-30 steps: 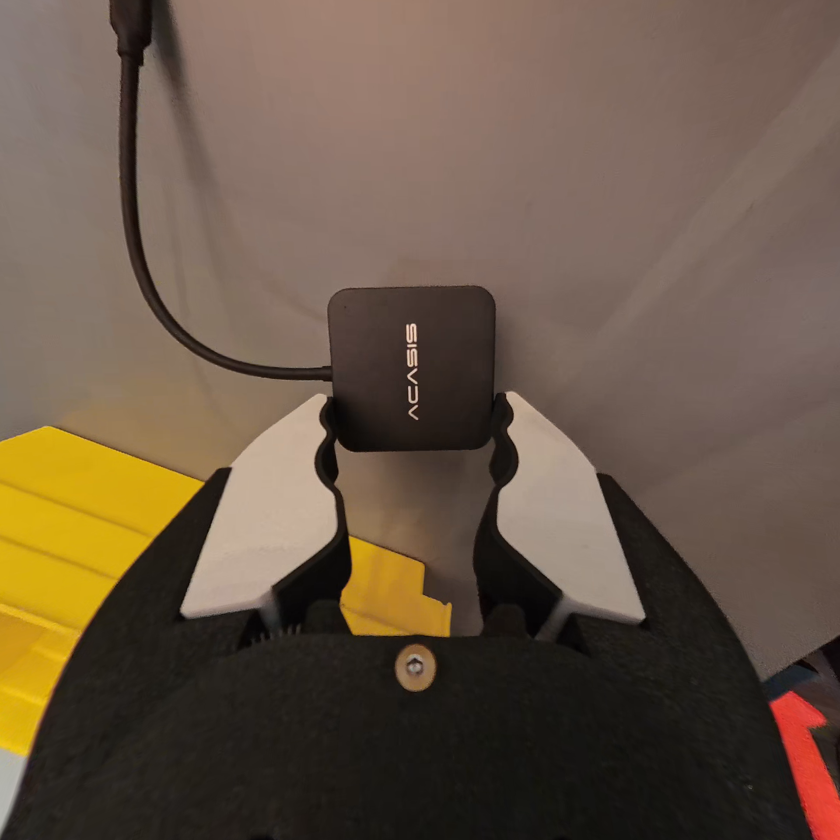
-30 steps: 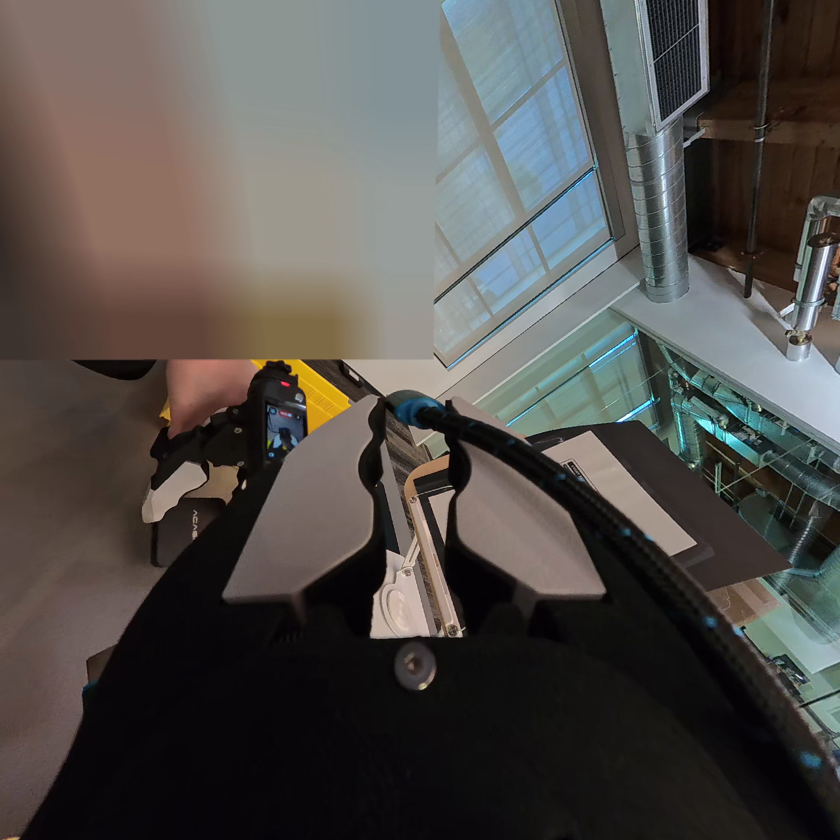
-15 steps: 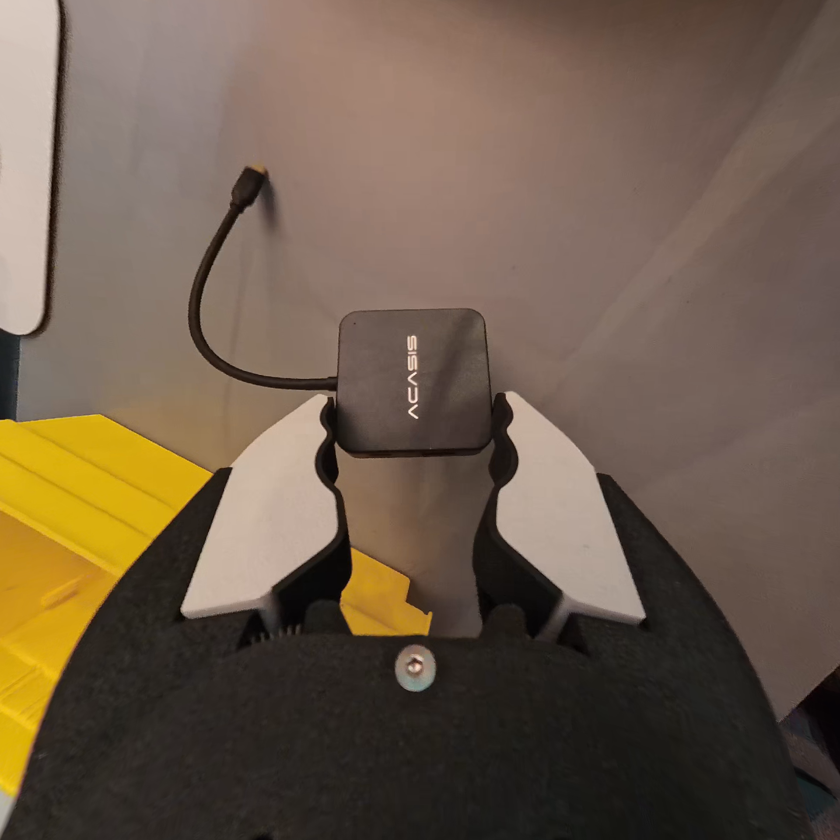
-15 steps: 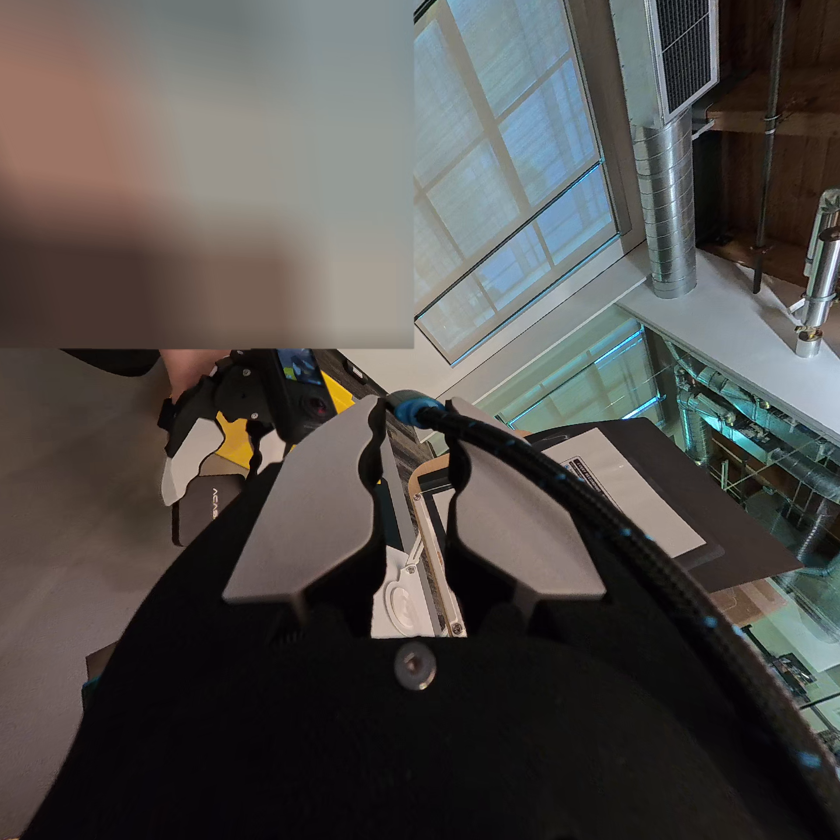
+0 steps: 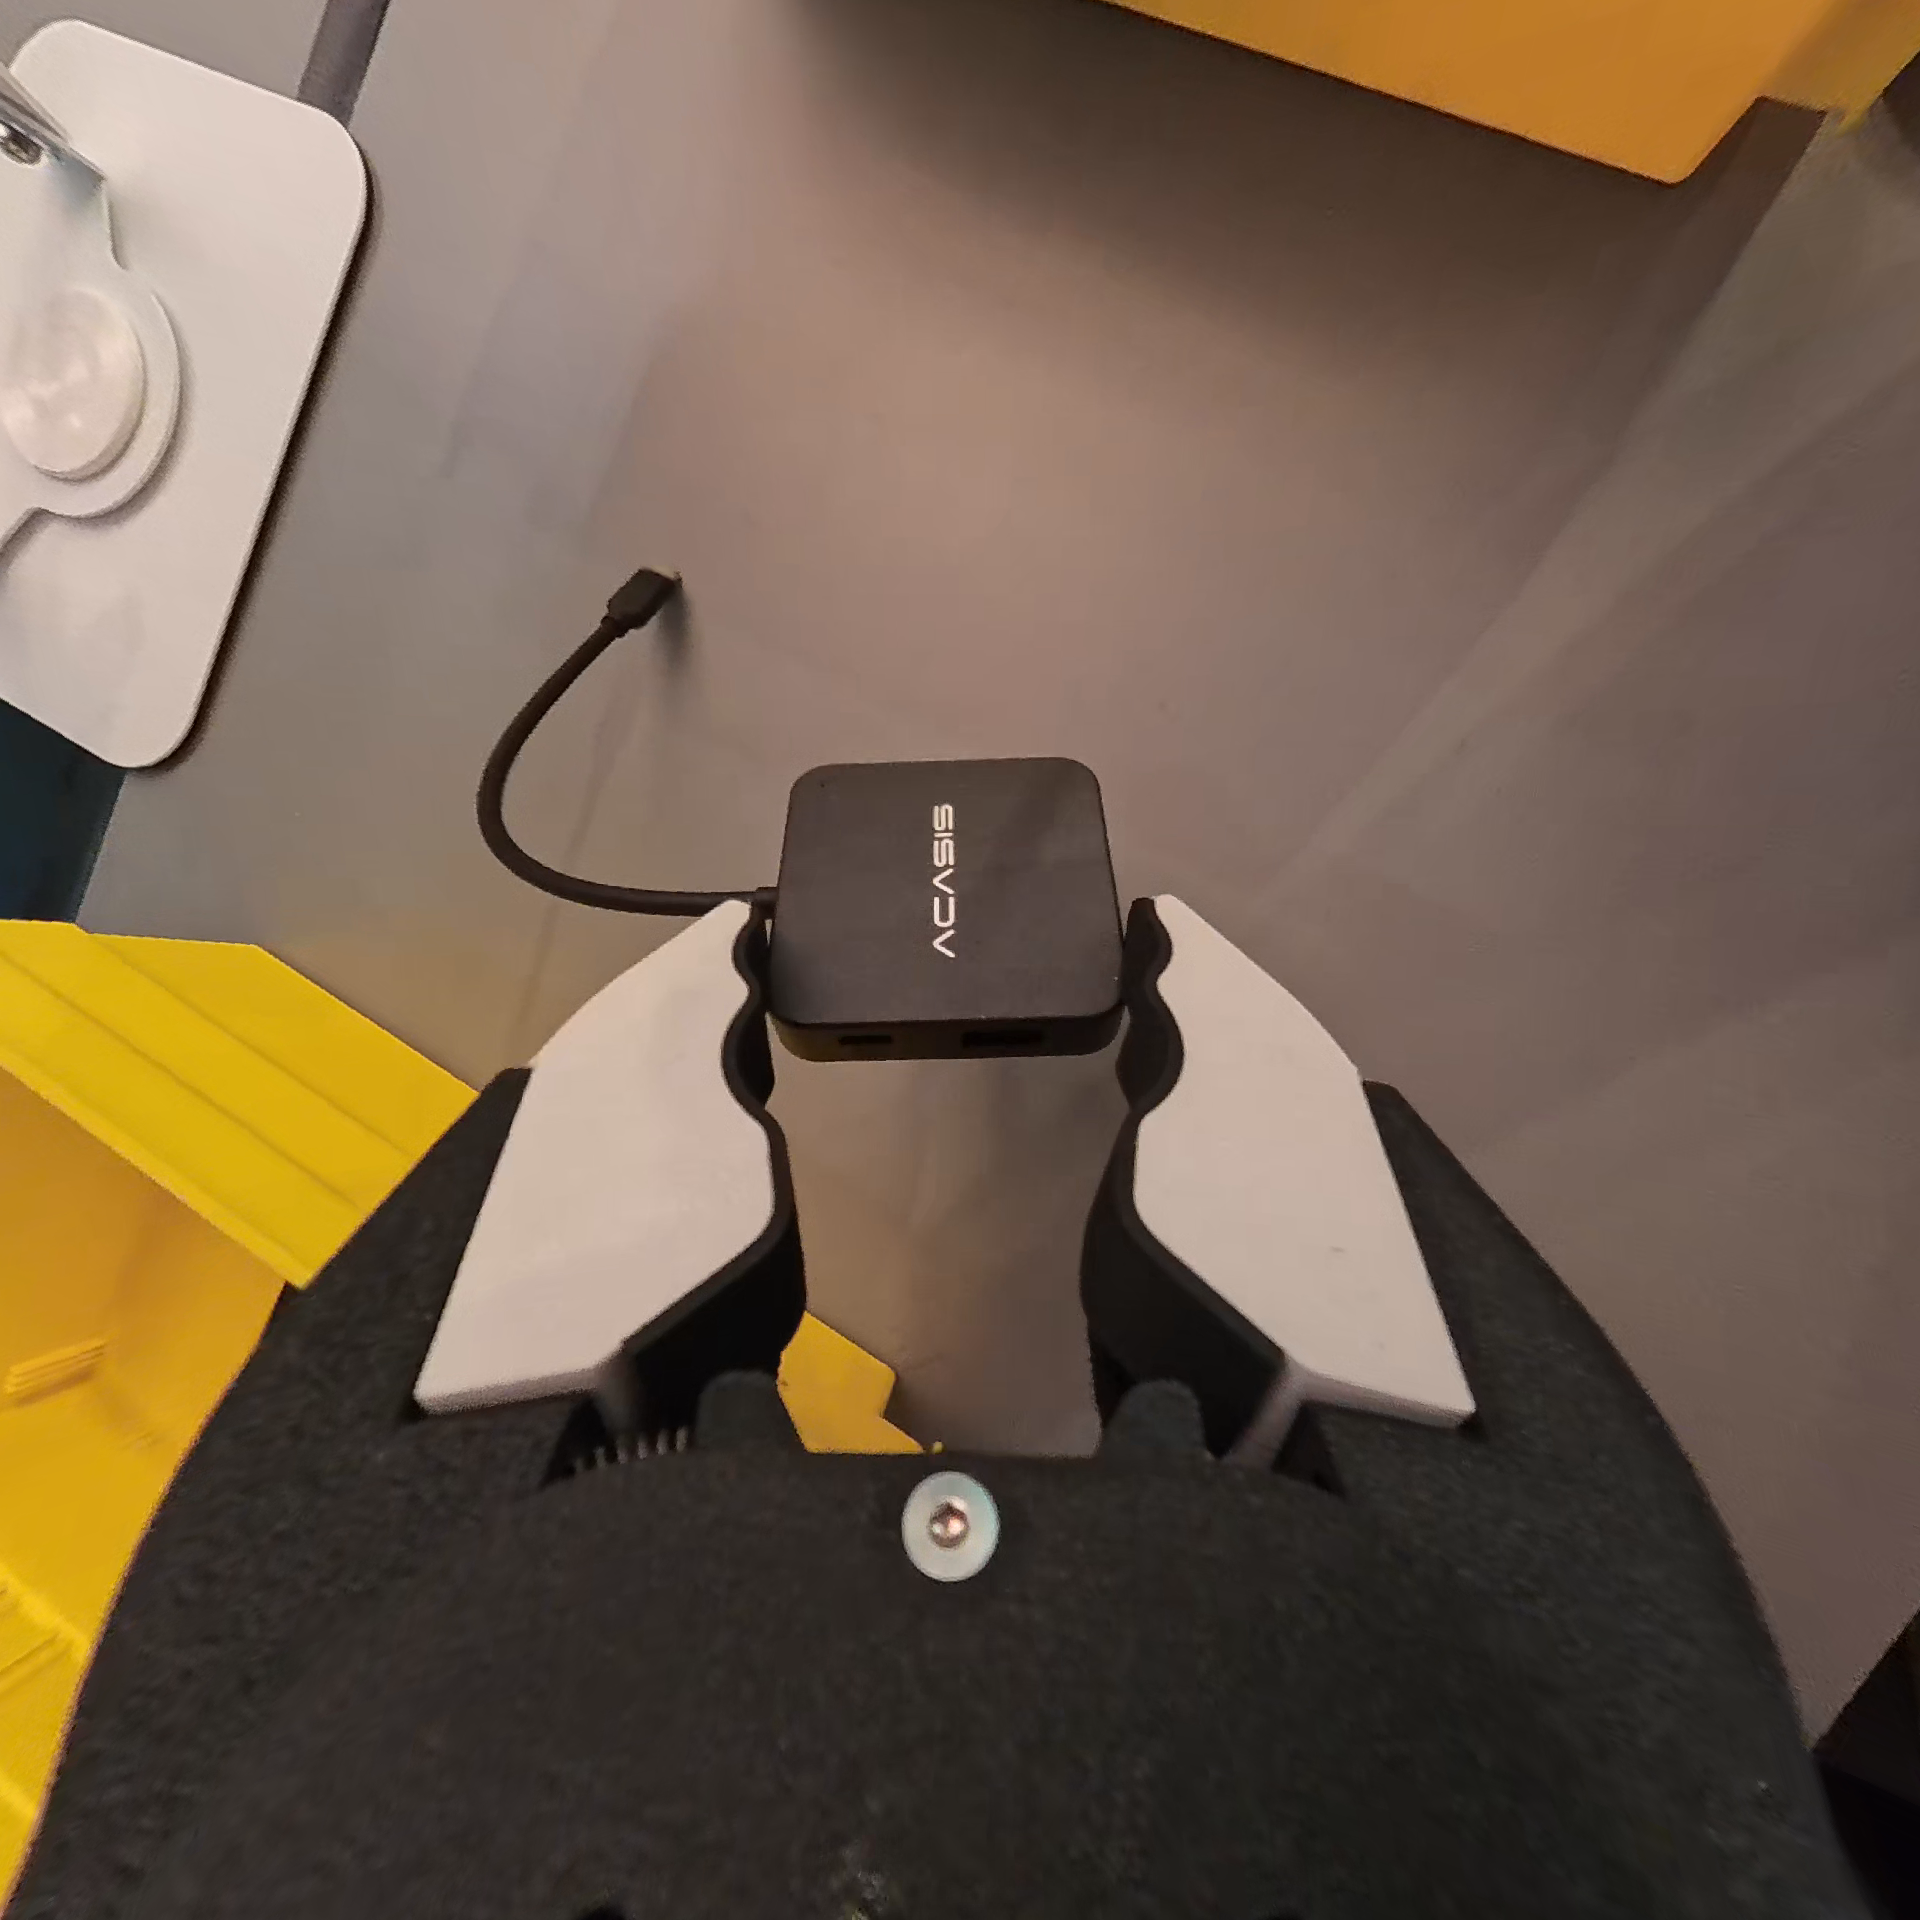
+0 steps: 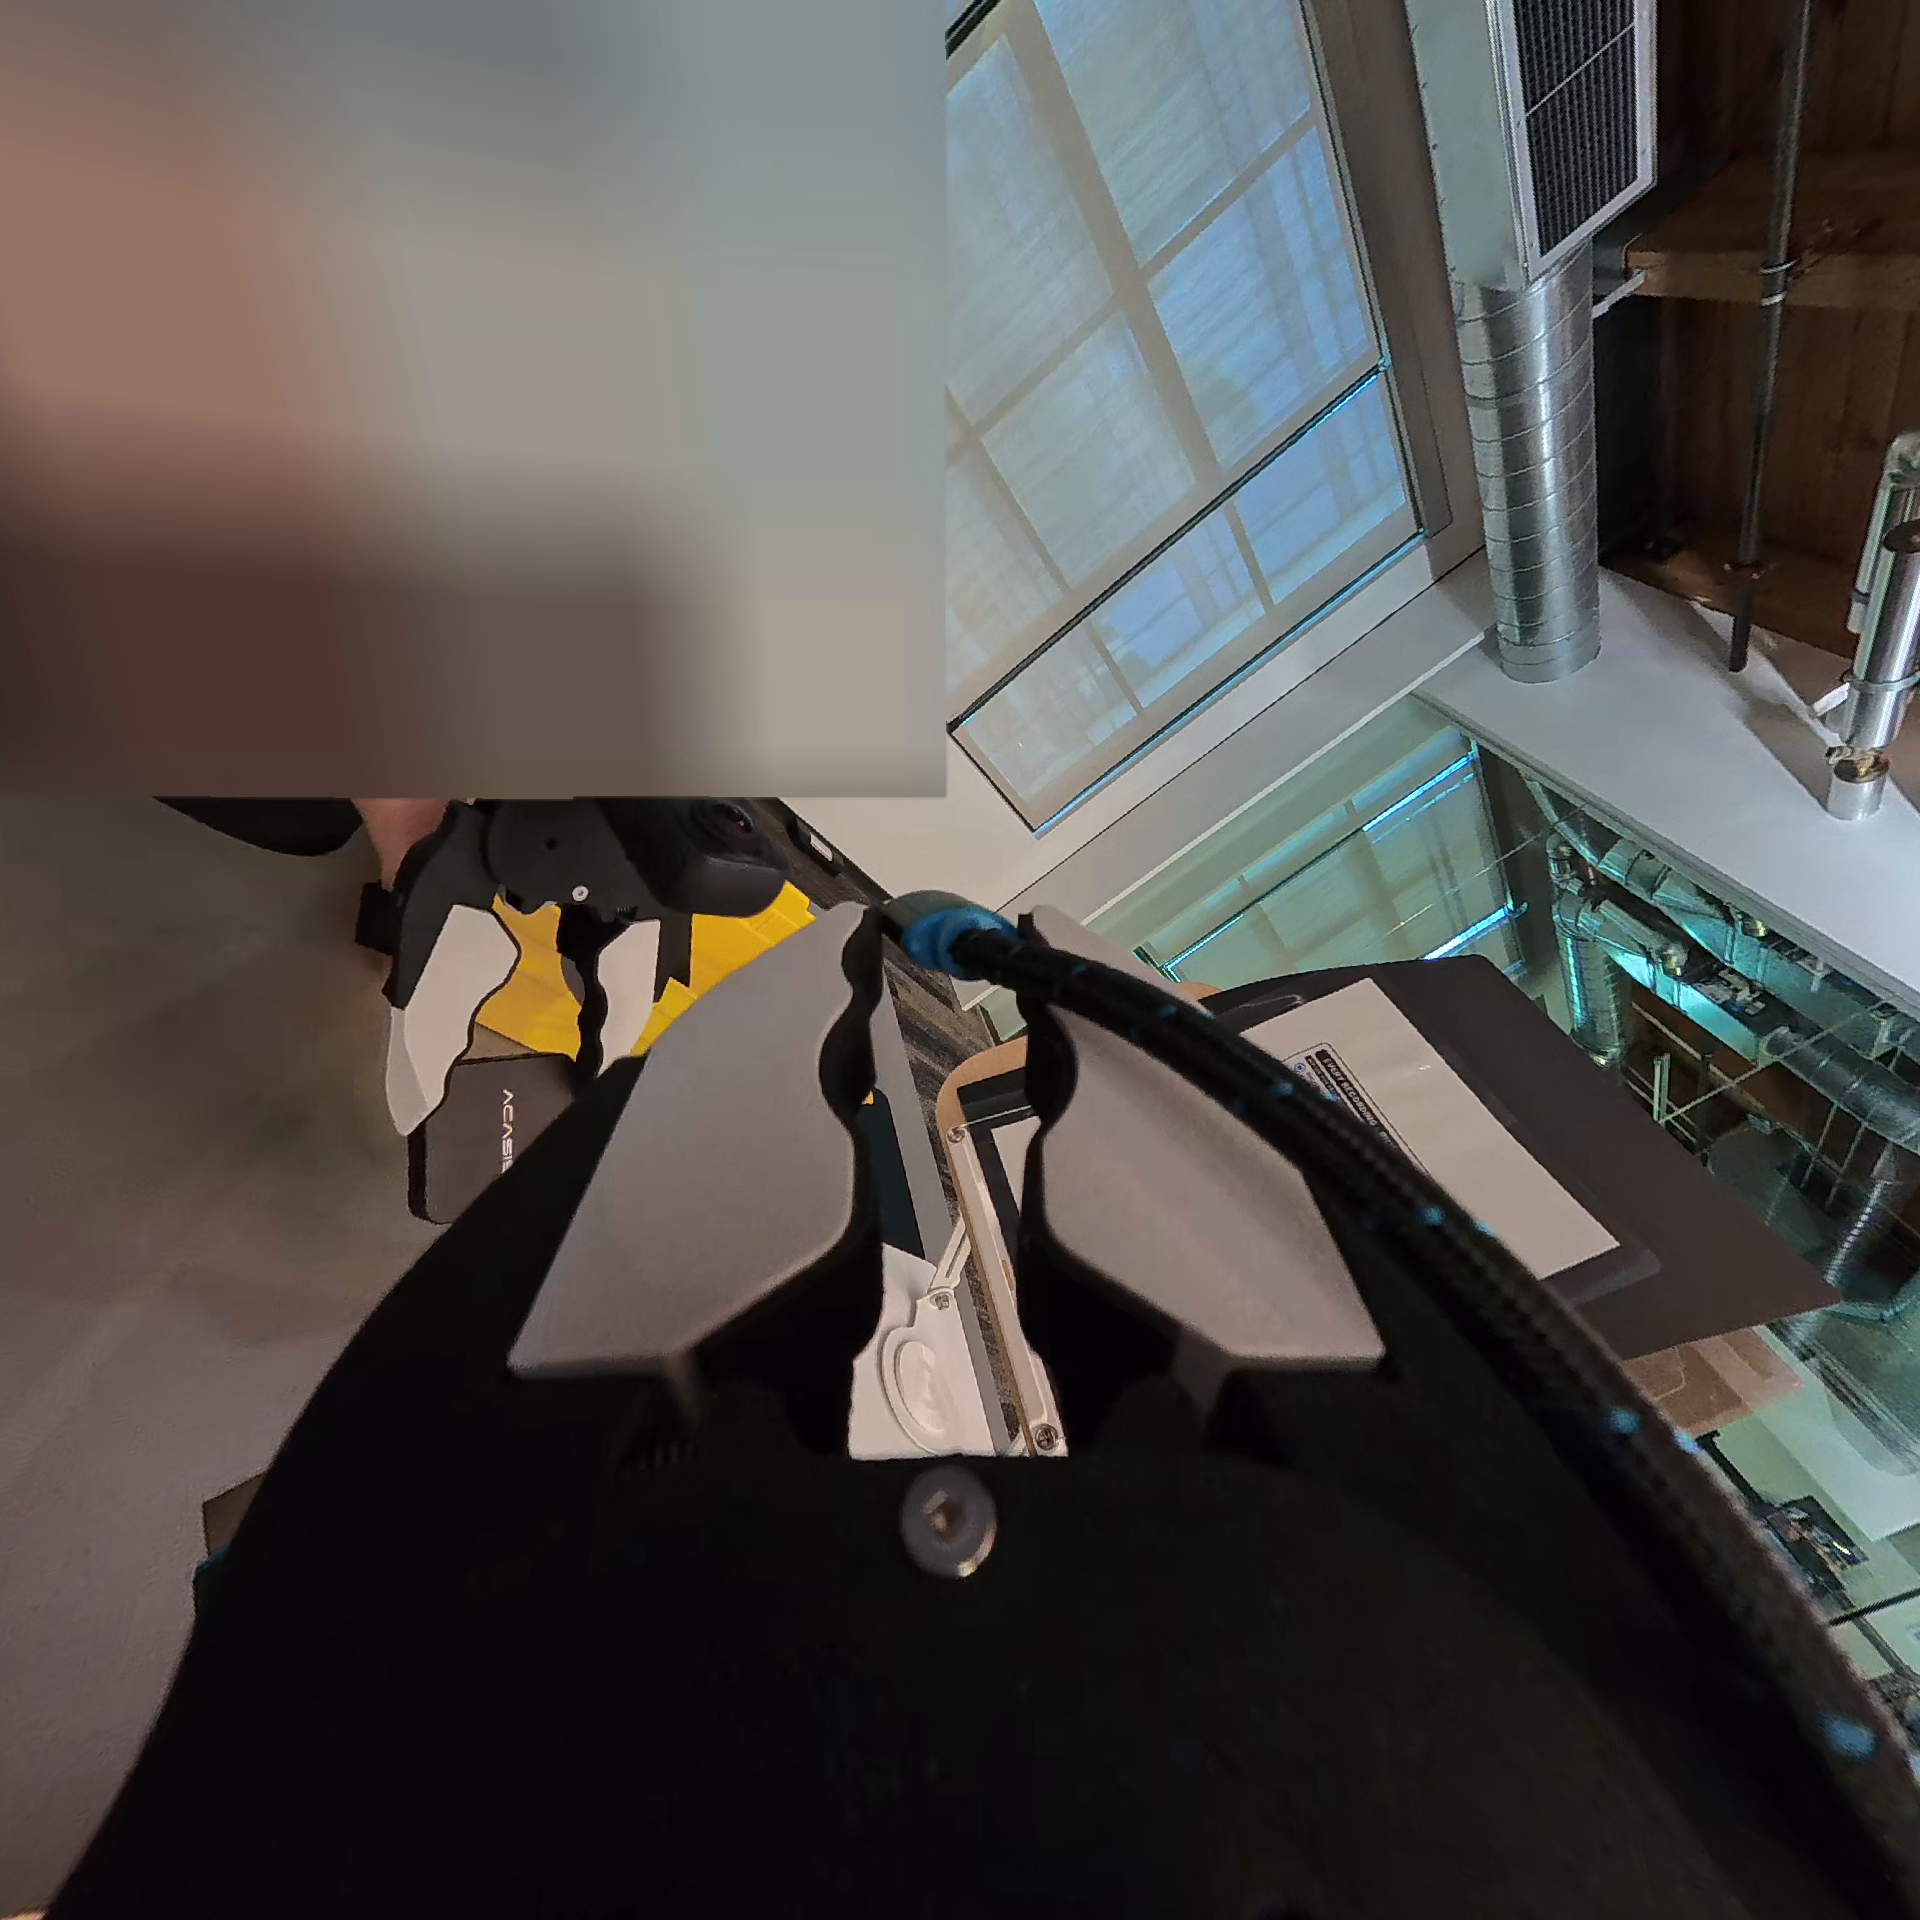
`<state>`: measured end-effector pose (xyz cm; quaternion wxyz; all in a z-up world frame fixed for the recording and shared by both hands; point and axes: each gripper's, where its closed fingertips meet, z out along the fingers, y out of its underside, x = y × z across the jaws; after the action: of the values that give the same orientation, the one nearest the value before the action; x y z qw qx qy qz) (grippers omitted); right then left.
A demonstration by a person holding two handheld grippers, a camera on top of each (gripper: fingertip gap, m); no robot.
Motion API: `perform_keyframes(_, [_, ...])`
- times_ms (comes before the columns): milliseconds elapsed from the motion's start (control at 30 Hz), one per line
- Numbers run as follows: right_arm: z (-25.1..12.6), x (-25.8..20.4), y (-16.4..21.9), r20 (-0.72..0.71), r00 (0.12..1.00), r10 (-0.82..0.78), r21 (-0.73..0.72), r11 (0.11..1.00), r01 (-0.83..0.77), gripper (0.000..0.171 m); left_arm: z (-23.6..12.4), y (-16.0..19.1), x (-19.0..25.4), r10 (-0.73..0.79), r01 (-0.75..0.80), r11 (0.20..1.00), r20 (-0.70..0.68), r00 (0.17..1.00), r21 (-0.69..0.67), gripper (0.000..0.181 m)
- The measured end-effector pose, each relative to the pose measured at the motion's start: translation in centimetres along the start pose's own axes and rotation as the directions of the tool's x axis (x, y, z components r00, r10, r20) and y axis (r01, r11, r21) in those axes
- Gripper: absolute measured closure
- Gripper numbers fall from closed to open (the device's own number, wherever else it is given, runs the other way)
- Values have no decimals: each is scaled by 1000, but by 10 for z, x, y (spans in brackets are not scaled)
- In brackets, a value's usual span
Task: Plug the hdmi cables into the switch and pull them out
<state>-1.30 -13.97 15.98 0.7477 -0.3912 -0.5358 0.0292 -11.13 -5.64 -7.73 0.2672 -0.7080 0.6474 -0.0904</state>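
My left gripper [image 5: 940, 920] is shut on a small black square switch [image 5: 940, 894] and holds it above the grey table [image 5: 1143, 468]. Two empty ports on the switch's near edge face the camera. A short black pigtail cable [image 5: 540, 769] curls left from the switch and ends in a free plug. My right gripper [image 6: 940, 930] is shut on a black braided HDMI cable [image 6: 1299, 1132] with a blue collar; its plug tip is hidden between the fingers. The left gripper [image 6: 499, 997] and switch [image 6: 478, 1143] also show at the left of the right wrist view.
A yellow bin [image 5: 156, 1143] lies at the lower left, another yellow edge [image 5: 1507, 83] at the top right. A white plate with a round disc [image 5: 135, 395] lies at the upper left. The right wrist view shows a dark board with a white sheet [image 6: 1455, 1143]. The gap from one gripper's tips to the other's is roughly 25 cm.
The left gripper has lifted and tilted the switch, so its port edge and the pigtail's free plug now show. The right gripper holds the cable nearly still.
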Motion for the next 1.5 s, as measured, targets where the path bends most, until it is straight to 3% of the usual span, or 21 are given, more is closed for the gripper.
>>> perform_keyframes(233, [0,0,0,3,1000,-2,-3,1000,2,146,6,9,7,-40,39,999,-36,999,-36,116])
perform_keyframes(567, [-1,-2,-2,10,1000,-7,-1,1000,7,146,40,38,55,-140,128,989,-200,970,-74,116])
perform_keyframes(800, [0,-3,-1,17,1000,-7,-4,1000,7,146,48,46,67,-134,125,991,-251,959,-50,116])
perform_keyframes(1067, [3,-6,2,28,1000,-8,-13,1000,8,146,51,27,68,-59,52,998,-247,967,-34,112])
perform_keyframes(1233, [1,-5,1,27,1000,-5,-8,1000,6,146,68,31,64,-59,34,992,-214,975,-121,97])
perform_keyframes(1367, [-1,-3,0,20,1000,-4,-4,1000,5,146,68,31,62,-60,29,989,-209,976,-147,102])
perform_keyframes(1500, [-1,-2,1,18,1000,-3,-4,1000,3,146,69,30,66,-48,11,985,-214,976,-171,93])
